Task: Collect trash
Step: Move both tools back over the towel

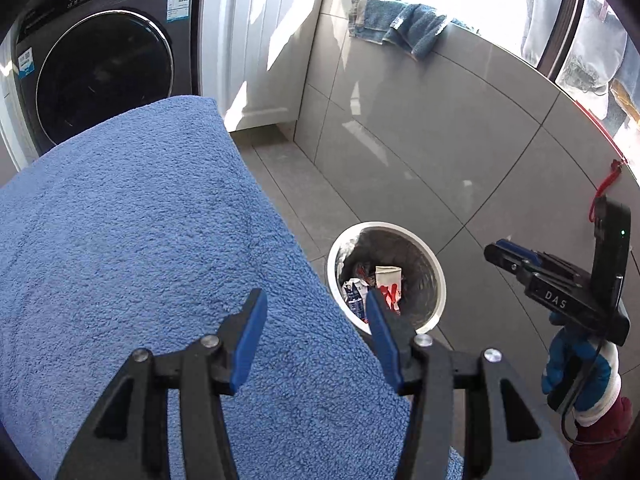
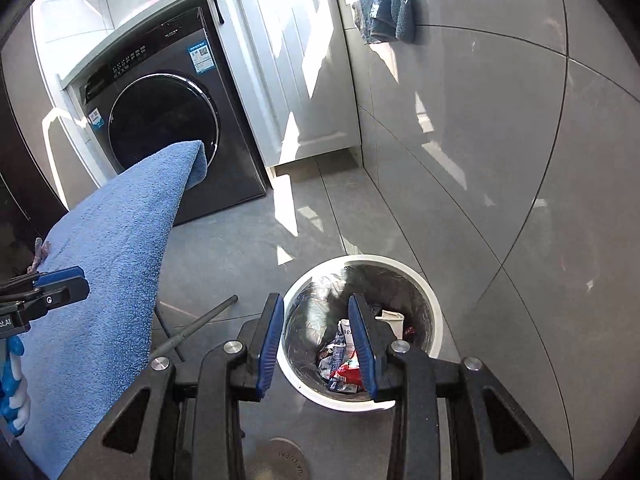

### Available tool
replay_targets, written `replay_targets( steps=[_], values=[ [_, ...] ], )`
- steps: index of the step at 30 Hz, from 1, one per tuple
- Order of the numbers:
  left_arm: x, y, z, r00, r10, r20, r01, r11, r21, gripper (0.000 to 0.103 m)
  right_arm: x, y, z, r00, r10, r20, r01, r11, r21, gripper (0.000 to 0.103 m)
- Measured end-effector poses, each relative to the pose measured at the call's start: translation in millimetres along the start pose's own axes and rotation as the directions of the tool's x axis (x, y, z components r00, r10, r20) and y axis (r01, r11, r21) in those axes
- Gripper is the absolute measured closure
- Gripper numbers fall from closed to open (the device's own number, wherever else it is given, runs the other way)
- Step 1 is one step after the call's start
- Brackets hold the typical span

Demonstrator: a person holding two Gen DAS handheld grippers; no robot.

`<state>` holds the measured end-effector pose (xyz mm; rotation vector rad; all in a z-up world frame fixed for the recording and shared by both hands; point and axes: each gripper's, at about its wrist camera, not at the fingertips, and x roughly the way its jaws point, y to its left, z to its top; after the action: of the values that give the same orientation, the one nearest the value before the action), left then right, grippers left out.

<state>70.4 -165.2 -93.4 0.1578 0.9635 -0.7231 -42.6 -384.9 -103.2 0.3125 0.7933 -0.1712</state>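
Grey floor tiles (image 2: 248,248) and a dark washing machine (image 1: 104,72) at upper left frame the scene. Left gripper (image 1: 316,340), jaws spread and empty, hovers over a blue towel-covered worktop (image 1: 140,240). Right gripper (image 2: 316,344), likewise released and empty, hangs above a white trash bin (image 2: 430,312) at lower centre, which holds crumpled wrappers (image 2: 340,368). Another blue towel (image 2: 386,10) drapes the upper-right ledge.
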Motion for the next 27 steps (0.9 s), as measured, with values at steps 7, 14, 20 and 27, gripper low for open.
replay_targets(
  steps=[7, 14, 20, 27],
  values=[
    [-42, 40, -34, 0.996, 0.073, 0.049, -0.071, 0.997, -0.043, 0.048, -18, 49, -4, 0.998, 0.059, 0.011, -0.059, 0.997, -0.054, 0.071],
    [-72, 86, -63, 0.974, 0.214, 0.077, -0.207, 0.974, -0.092, 0.048, -28, 99, 0, 0.995, 0.103, 0.009, -0.101, 0.986, -0.131, 0.071],
    [-91, 135, -78, 0.955, 0.284, 0.082, -0.264, 0.943, -0.201, 0.048, -30, 138, 4, 0.991, 0.134, -0.001, -0.132, 0.971, -0.200, 0.071],
    [-118, 203, -85, 0.926, 0.364, 0.095, -0.320, 0.894, -0.314, 0.044, -22, 173, 6, 0.987, 0.158, -0.027, -0.160, 0.956, -0.246, 0.069]
  ],
)
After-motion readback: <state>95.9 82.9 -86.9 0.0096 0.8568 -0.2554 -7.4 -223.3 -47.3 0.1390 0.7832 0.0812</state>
